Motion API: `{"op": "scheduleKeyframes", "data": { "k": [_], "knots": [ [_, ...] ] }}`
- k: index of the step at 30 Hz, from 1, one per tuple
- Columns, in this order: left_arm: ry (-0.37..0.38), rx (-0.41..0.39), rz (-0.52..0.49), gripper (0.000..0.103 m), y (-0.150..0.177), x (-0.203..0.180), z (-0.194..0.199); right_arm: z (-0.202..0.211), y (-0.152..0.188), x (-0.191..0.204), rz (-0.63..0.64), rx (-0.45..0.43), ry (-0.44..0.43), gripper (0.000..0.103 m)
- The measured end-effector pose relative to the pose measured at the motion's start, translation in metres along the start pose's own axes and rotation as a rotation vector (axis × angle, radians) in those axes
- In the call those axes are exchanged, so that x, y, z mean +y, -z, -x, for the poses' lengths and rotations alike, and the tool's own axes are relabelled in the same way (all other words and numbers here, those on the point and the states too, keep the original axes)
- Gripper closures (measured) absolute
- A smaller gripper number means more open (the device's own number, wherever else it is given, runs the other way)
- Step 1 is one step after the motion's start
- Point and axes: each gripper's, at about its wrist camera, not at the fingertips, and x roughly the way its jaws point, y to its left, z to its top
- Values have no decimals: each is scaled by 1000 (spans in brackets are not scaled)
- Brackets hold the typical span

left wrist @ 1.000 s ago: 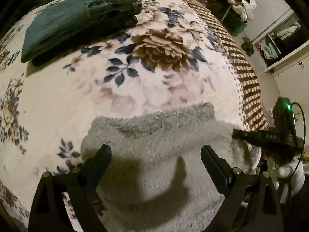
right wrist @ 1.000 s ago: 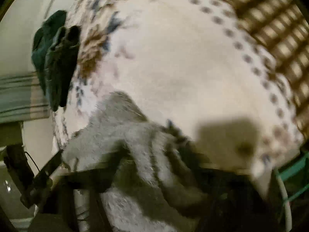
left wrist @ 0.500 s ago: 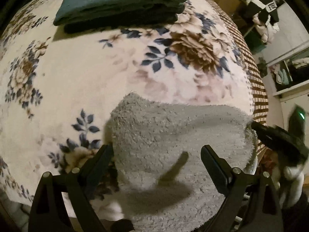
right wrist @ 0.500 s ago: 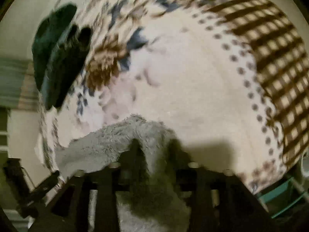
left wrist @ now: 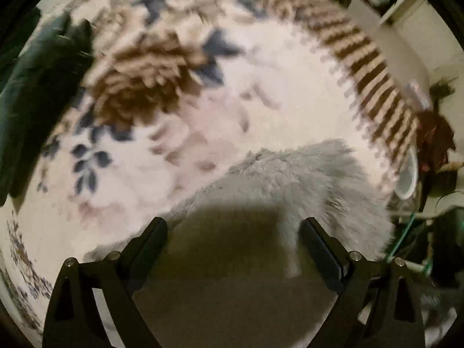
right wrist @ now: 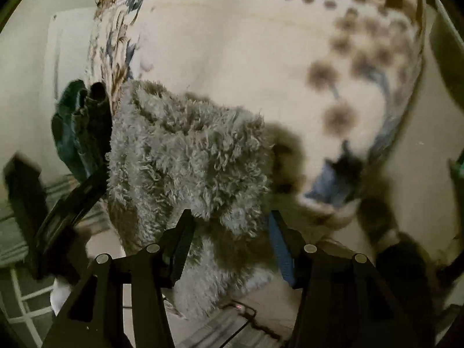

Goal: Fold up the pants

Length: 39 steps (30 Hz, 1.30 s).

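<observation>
Pants [right wrist: 185,156] between right gripper [right wrist: 229,226] fingers, just closing, untouched; left gripper [left wrist: 233,232] fingers apart.

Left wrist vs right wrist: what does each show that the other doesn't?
Left wrist only: a big brown flower on the blanket, and shelves in the room beyond.

Right wrist only: the left gripper seen from outside, and a blue patch at the blanket's edge.

Both: the grey fluffy pants between open fingers, the floral blanket and the dark folded stack.
</observation>
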Motion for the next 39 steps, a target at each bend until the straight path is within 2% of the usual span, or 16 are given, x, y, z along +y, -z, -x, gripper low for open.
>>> {"op": "scheduleKeyframes", "data": {
  "k": [2, 5, 8, 10, 12, 14, 16, 17, 21, 22, 23, 24, 28, 32, 36, 39],
  "knots": [
    [-14, 30, 27, 8, -3, 8, -18, 2, 3, 1, 27, -18, 34, 86],
    [39, 45, 124, 7, -1, 30, -29, 19, 11, -1, 68, -66, 111, 97],
    [59, 41, 185, 7, 2, 46, -30, 22, 13, -28, 31, -48, 238, 103],
    [72, 35, 201, 7, 4, 49, -26, 21, 11, -47, -41, -13, 192, 103],
    [76, 18, 193, 7, 7, 47, -18, 29, 13, -55, -102, -1, 47, 102],
    [62, 0, 163, 7, 9, 43, -11, 36, 17, -47, -75, 0, -19, 93],
    [63, -1, 148, 7, 8, 40, -9, 31, 20, -37, -53, 15, -97, 57],
    [63, 3, 149, 7, 9, 40, -10, 27, 19, -33, -46, 21, -112, 48],
    [69, 3, 168, 7, 6, 41, -13, -9, 17, -14, -3, 82, -32, 45],
    [70, 1, 171, 7, 8, 43, -13, -15, 17, -12, -4, 64, -15, 51],
    [66, -2, 172, 7, 9, 43, -13, -16, 17, -9, 9, 40, -5, 67],
    [57, -4, 170, 7, 8, 44, -11, -18, 19, -3, 38, 29, 30, 91],
    [14, -14, 187, 7, 16, 58, -13, 11, 35, 18, 118, -59, 112, 94],
    [74, -2, 239, 7, 21, 70, -21, 40, 42, 5, 104, -110, 193, 96],
    [87, -2, 248, 7, 25, 71, -24, 20, 32, -21, 35, -44, 257, 98],
    [100, -12, 255, 7, 31, 71, -17, 0, 22, -27, 13, 47, 219, 97]
  ]
}}
